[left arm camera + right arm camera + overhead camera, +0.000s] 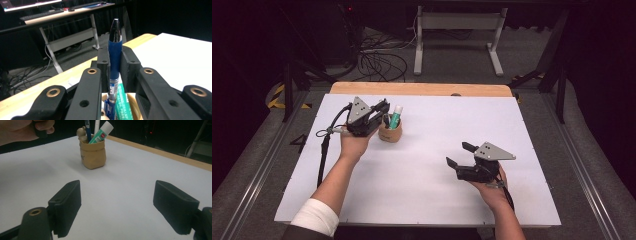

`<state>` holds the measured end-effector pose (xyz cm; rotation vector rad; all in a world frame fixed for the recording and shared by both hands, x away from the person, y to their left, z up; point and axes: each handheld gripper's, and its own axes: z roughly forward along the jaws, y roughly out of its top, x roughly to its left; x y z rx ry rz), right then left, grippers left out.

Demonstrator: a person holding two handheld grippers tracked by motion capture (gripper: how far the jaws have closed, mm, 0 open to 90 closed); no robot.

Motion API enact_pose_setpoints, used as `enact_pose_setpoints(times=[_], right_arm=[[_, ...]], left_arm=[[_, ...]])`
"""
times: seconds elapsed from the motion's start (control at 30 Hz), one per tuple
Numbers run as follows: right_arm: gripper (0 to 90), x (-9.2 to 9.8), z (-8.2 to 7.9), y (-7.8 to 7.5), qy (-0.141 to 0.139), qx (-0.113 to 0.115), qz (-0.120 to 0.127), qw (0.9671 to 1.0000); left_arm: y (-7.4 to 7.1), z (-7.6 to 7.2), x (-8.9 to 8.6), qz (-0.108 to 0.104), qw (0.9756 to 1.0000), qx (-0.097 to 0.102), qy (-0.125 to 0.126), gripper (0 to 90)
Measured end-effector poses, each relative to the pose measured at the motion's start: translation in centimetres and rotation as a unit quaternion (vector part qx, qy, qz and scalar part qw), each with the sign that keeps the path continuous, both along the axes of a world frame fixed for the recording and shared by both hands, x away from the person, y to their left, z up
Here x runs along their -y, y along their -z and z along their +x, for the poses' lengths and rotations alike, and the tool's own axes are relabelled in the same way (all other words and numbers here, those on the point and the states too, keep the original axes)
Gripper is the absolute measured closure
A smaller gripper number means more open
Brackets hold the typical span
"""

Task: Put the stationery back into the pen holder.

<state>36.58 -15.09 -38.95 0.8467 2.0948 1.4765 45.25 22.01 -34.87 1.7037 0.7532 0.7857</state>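
Our left gripper (115, 67) is clamped on the blue pen (115, 53), which stands upright between the jaws with its lower end down in the tan paper cup (390, 134) near the table's (522, 130) far left — beside the green-labelled tube (395, 117). We judge the step to be moving the pen in or out of the cup, so we should travel straight along the pen's axis and avoid dragging the light cup over. Our right gripper (117, 207) waits with jaws wide and empty, well apart — it could steady the cup.
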Motion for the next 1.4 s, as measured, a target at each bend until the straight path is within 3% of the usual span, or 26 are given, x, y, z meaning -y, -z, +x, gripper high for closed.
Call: enact_pose_setpoints(times=[0.1,0.27,0.57,0.87,1.4], right_arm=[[24.1,0.1,0.0,0.1,0.010,0.001,-0.004,0.9999],[24.6,0.6,0.2,0.1,0.033,-0.001,0.010,0.9994],[24.7,0.9,0.3,0.1,0.041,0.000,0.016,0.9990],[24.8,0.9,0.2,0.1,0.037,0.001,0.015,0.9992],[25.0,0.7,0.1,0.0,0.030,0.011,0.016,0.9994]], left_arm=[[0.4,0.3,0.2,0.005,0.9999,-0.010,-0.001,79.3],[0.9,0.8,0.3,0.008,0.9996,-0.026,-0.007,79.3],[1.6,1.6,0.1,0.005,0.9976,-0.064,-0.026,79.2],[2.2,2.0,0.2,0.010,0.9964,-0.079,-0.028,79.0],[2.1,2.5,-0.1,0.004,0.9959,-0.086,-0.025,78.6]])
